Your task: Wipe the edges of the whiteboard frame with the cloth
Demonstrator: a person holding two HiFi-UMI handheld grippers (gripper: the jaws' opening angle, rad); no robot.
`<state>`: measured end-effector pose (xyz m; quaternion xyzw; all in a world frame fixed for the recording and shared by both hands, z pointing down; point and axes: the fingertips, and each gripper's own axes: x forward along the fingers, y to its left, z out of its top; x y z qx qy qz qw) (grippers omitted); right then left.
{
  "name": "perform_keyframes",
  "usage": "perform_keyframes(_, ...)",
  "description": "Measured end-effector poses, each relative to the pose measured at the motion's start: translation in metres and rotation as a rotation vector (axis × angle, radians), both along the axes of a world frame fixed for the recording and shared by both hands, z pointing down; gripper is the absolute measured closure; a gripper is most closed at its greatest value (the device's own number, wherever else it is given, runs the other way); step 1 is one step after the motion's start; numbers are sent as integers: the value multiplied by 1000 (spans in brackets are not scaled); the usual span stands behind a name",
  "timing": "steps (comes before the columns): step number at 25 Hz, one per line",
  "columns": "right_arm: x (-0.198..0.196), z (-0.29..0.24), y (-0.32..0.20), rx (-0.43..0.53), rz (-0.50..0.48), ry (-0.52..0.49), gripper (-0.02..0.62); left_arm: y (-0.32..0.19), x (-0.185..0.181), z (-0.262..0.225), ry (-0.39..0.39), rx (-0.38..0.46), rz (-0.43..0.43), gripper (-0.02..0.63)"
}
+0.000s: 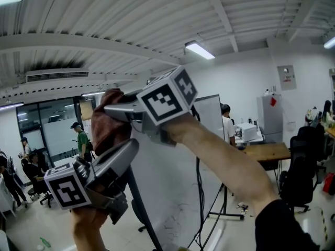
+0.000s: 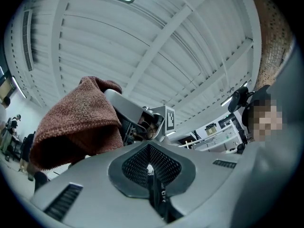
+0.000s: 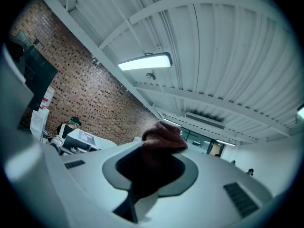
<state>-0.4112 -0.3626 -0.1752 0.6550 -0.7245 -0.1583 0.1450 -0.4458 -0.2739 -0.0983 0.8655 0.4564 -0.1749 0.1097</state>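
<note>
The head view looks up at a white whiteboard [image 1: 178, 192] on a wheeled stand. A reddish-brown cloth [image 1: 107, 123] sits bunched at the board's upper left corner, with my right gripper [image 1: 114, 110] shut on it. The right gripper view has the cloth [image 3: 160, 141] filling the gap between the jaws. My left gripper [image 1: 129, 149] is just below, jaws shut and empty, pointing up at the cloth. In the left gripper view the cloth [image 2: 78, 122] hangs over the right gripper's jaw above my closed left gripper [image 2: 151, 167]. The board's top edge is mostly hidden behind the grippers.
Black cables [image 1: 198, 192] hang in front of the board. A wooden table [image 1: 267, 151] and black office chairs [image 1: 301, 166] stand to the right, a grey cabinet [image 1: 269, 116] behind them. Several people are at the far left and one behind the board.
</note>
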Motion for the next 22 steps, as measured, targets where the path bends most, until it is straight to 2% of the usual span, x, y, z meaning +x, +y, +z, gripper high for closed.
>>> perform_keyframes(6, 7, -2, 1, 5, -49, -86, 514, 4, 7, 3, -23, -11, 16, 618)
perform_keyframes(12, 19, -9, 9, -11, -135, -151, 513, 21, 25, -2, -26, 18, -25, 618)
perform_keyframes(15, 20, -8, 10, -32, -173, -156, 514, 24, 33, -6, 15, 45, -74, 618)
perform_keyframes(22, 37, -12, 5, -70, -200, -141, 514, 31, 59, -2, 4, 23, -132, 618)
